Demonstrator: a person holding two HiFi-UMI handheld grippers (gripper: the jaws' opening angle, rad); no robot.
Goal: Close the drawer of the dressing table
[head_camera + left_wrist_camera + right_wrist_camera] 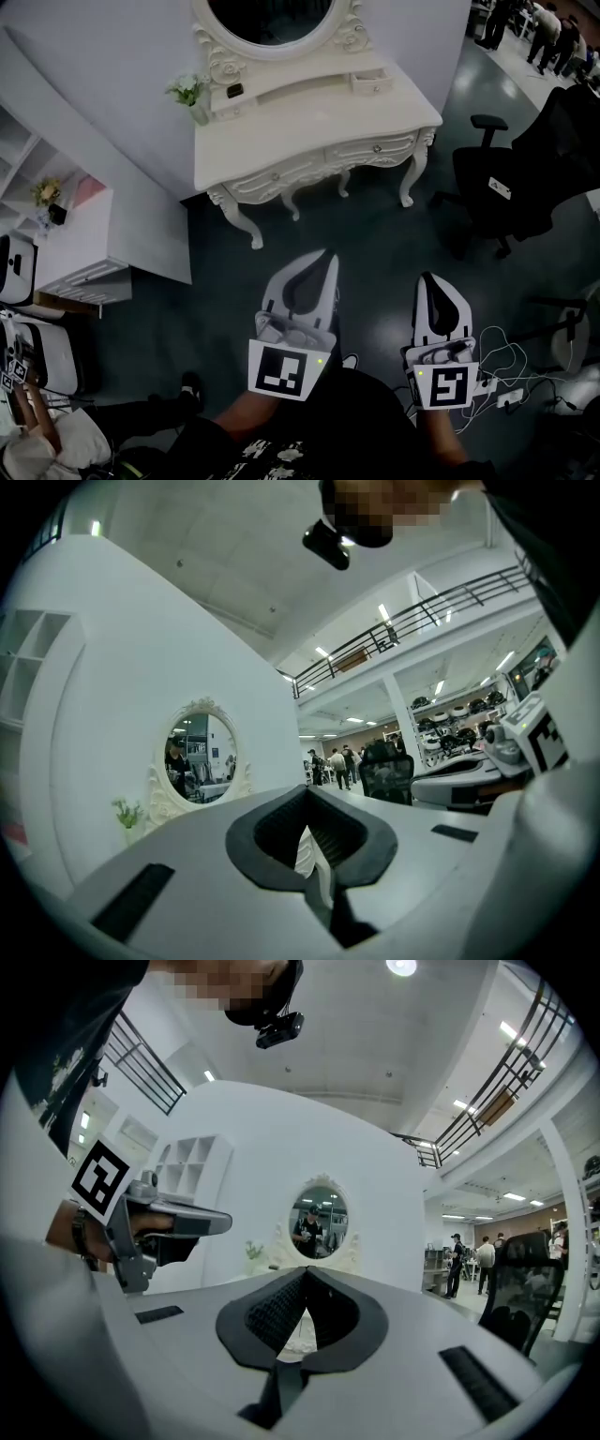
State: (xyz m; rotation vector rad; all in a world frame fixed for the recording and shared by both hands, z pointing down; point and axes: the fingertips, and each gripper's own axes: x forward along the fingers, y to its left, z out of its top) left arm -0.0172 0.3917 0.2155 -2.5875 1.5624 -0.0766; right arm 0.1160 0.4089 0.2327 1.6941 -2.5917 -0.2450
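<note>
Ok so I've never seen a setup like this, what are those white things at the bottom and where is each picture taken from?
There is no robot: a person holds a two-jaw gripper in each hand. The head view comes from a camera on the person's head, looking down at the left gripper and right gripper. The other two pictures come from cameras riding on each gripper, looking along its jaws. Both pairs of jaws are together and hold nothing. Ahead stands a white dressing table with an oval mirror and a small plant on top; one small upper drawer seems to stick out slightly. A black office chair stands at the picture's right.
</note>
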